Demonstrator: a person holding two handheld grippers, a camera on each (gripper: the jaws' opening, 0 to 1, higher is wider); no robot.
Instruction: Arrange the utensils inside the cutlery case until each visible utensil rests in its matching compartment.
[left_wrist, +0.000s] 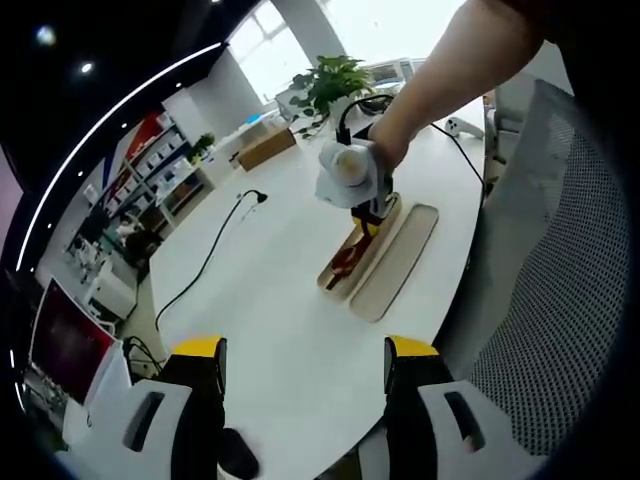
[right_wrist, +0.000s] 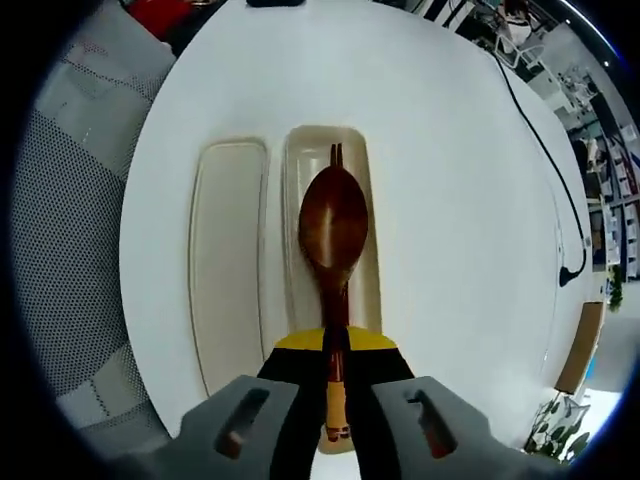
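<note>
The dark wooden spoon lies lengthwise over the beige cutlery case. My right gripper is shut on its handle. Two chopstick tips poke out past the spoon's bowl, inside the case. The case's flat lid lies just left of it. In the left gripper view, a hand holds the right gripper over the case, with the spoon's bowl low in it and the lid alongside. My left gripper stands open near the table's near edge, well away from the case.
The round white table carries a black cable on its left side. A grey mesh chair stands beside the table's edge near the lid. At the far end are a potted plant and a cardboard box.
</note>
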